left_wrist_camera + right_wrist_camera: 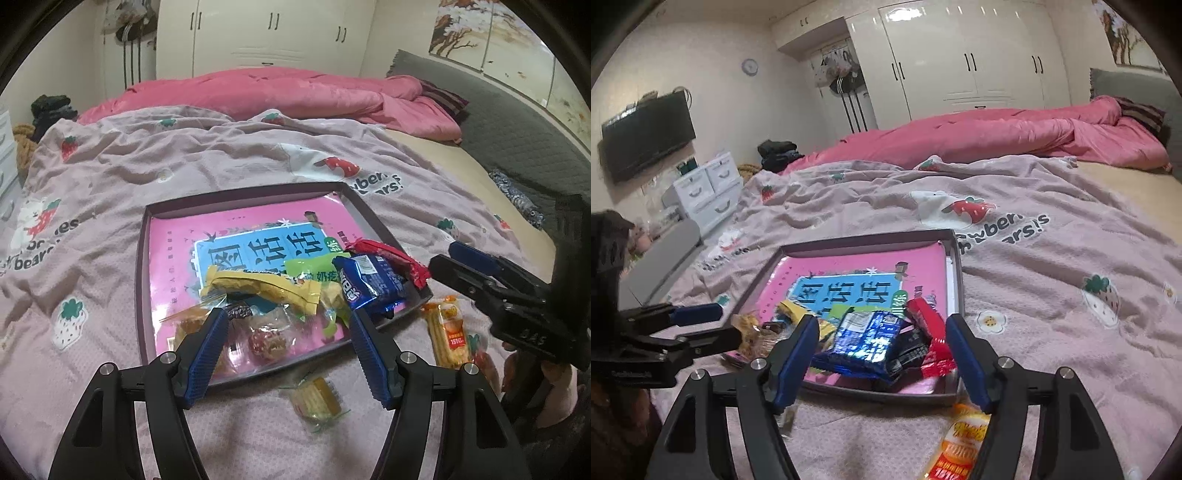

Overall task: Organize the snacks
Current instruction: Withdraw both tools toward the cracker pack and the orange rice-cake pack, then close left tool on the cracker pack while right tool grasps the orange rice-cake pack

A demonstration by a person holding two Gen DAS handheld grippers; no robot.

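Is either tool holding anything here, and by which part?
Nothing is held: left tool and right tool both stand open and empty.

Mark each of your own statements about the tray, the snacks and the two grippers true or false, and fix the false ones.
1. The blue snack packet lies in the tray. True.
2. Every snack is already in the tray. False: the orange stick packet and a small yellow wrapped snack lie on the blanket beside it.
3. The left gripper is open and holds nothing. True.
4. The right gripper is shut on the red packet. False: its jaws stand open, and the red packet rests in the tray.
5. The tray sits on a wooden desk. False: it sits on the blanket.
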